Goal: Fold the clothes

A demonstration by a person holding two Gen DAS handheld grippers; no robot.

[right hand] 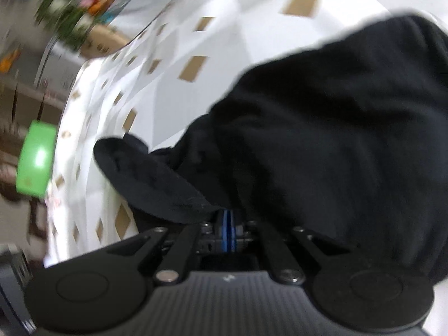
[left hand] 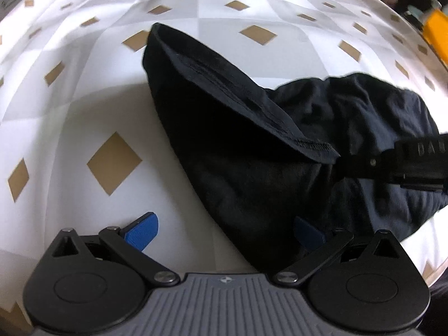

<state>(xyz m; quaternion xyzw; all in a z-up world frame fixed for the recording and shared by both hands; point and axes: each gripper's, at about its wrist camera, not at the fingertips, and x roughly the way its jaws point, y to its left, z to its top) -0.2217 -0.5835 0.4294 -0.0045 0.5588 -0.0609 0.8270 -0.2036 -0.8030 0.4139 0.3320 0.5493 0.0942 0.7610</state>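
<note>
Left gripper (left hand: 225, 231) at lower frame, we saw jaws apart, empty, one pad over black garment (left hand: 252, 151). Right gripper (right hand: 229, 218) clamped on garment fold, lower centre; patterned cloth (left hand: 84, 106) beneath.

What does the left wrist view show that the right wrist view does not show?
Only the left wrist view shows the open left hand-held gripper, the garment's stitched hem and a yellow object at the far edge. Only the right wrist view shows the blue pads of the right hand-held gripper shut together under the fabric, and a green object beyond the table. Both show the black garment on the diamond-patterned cloth.
</note>
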